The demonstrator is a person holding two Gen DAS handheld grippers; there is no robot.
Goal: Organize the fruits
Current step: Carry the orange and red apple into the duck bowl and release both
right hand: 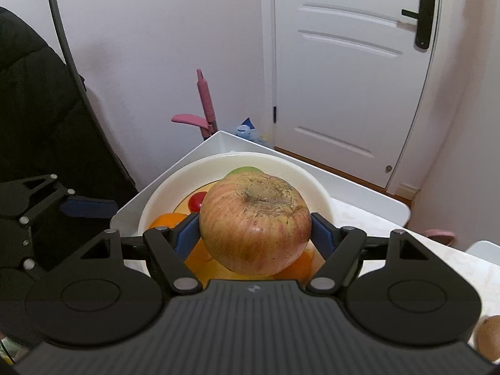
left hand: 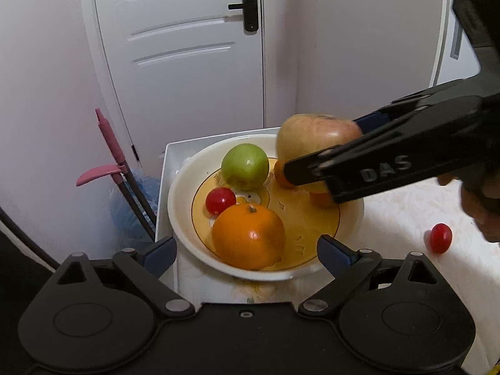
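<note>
- The large red-and-yellow streaked apple (right hand: 254, 223) is clamped between the blue-padded fingers of the right gripper (right hand: 254, 234), stem hollow facing up, held above the bowl rather than resting in it.
- In the left wrist view this apple (left hand: 315, 139) hangs over the bowl's 2 o'clock side, with the right gripper (left hand: 312, 156) reaching in from 3 o'clock, its jaws closed onto the fruit.
- Below it sits the wide white ceramic bowl with a yellow patterned centre (left hand: 184, 187), also seen under the apple from the right wrist (right hand: 297, 168).
- Inside the bowl: a round green apple (left hand: 245, 165) at 11 o'clock, a small red cherry tomato (left hand: 220, 200) at 9 o'clock, and a big orange (left hand: 248, 237) at 6 o'clock.
- More orange-coloured fruit shows at 3 o'clock, mostly hidden behind the right gripper's finger; what it is I cannot tell.
- The left gripper (left hand: 247, 254) is at the bowl's 6 o'clock edge, jaws spread wide and holding nothing, its fingertips flanking the orange without touching it.
- A second small red cherry tomato (left hand: 440, 238) lies on the pale patterned tabletop (left hand: 400, 218), well apart from the bowl at 4 o'clock.
- The bowl sits on a white square tray (right hand: 359, 187).
- Behind, a pink-handled broom (left hand: 107, 143) leans by a white panelled door (left hand: 187, 47).
</note>
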